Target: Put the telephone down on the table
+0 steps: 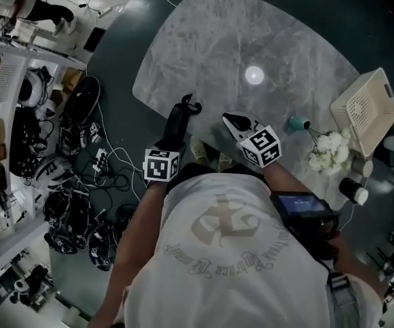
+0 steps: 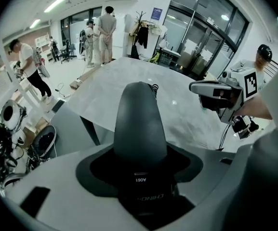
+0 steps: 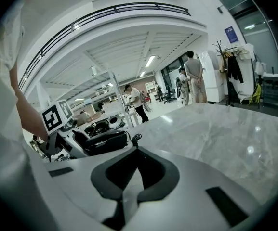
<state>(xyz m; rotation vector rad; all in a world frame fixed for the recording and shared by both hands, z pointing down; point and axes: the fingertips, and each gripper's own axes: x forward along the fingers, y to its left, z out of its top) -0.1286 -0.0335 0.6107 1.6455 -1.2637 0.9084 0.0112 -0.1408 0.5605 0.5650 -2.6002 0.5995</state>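
A black telephone handset (image 1: 180, 120) with a coiled cord at its far end sticks out from my left gripper (image 1: 173, 142), which is shut on it. In the left gripper view the handset (image 2: 139, 124) fills the gap between the jaws and points toward the grey marble table (image 2: 129, 81). Its tip hangs at the table's (image 1: 251, 33) near left edge. My right gripper (image 1: 233, 120) is over the table's near edge, to the right of the handset, shut with nothing in it. In the right gripper view its jaws meet in a seam, with the handset (image 3: 105, 141) off to the left.
A white perforated basket (image 1: 367, 108), white flowers (image 1: 328, 149), a teal object (image 1: 297, 123) and a capped dark bottle (image 1: 354, 191) stand at the table's right side. Shoes, helmets and cables (image 1: 74, 149) litter the floor left of the table. People (image 2: 105, 30) stand far off.
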